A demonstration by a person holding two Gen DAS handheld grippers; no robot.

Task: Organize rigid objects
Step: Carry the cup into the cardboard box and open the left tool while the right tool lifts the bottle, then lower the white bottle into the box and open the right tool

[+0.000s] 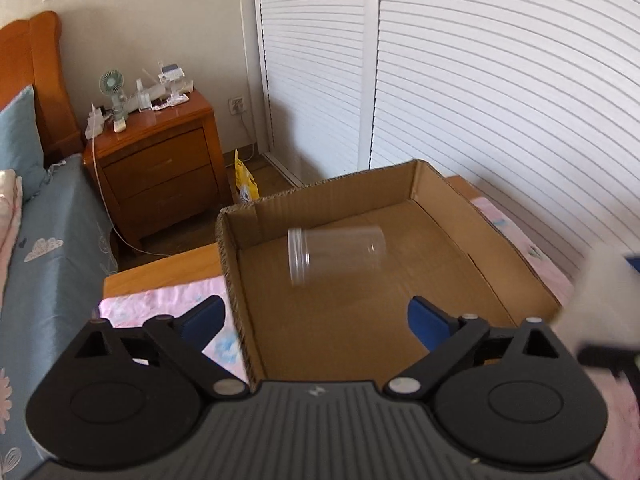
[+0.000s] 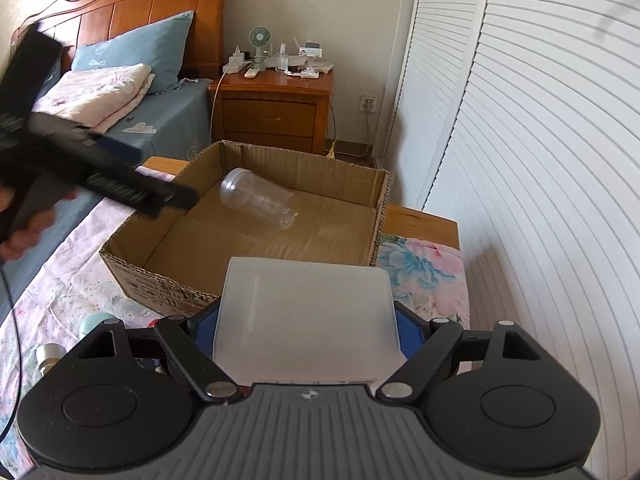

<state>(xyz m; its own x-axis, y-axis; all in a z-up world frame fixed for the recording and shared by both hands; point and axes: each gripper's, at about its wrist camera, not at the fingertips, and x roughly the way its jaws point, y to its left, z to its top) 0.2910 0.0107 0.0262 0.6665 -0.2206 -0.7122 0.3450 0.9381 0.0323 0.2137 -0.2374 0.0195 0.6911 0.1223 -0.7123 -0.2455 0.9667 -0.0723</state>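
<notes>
An open cardboard box (image 1: 436,188) sits on a floral cloth. Inside it a clear plastic jar (image 1: 336,254) lies on its side, slightly blurred. My left gripper (image 1: 316,308) hovers over the box's near end, open, with nothing between its blue pads. The jar is a short way ahead of it. My right gripper (image 2: 306,320) is shut on a white frosted container (image 2: 308,312), held just before the near wall of the box (image 2: 168,292). The jar (image 2: 256,200) shows there too. The white container (image 1: 600,300) appears blurred at the right edge of the left wrist view.
A wooden nightstand (image 1: 160,152) with a small fan and clutter stands beyond the box, with a bed (image 2: 120,92) to its left. White louvered doors (image 2: 540,160) run along the right. Small items (image 2: 92,324) lie on the cloth (image 2: 420,268) at the lower left. A hand (image 2: 24,236) holds the left gripper.
</notes>
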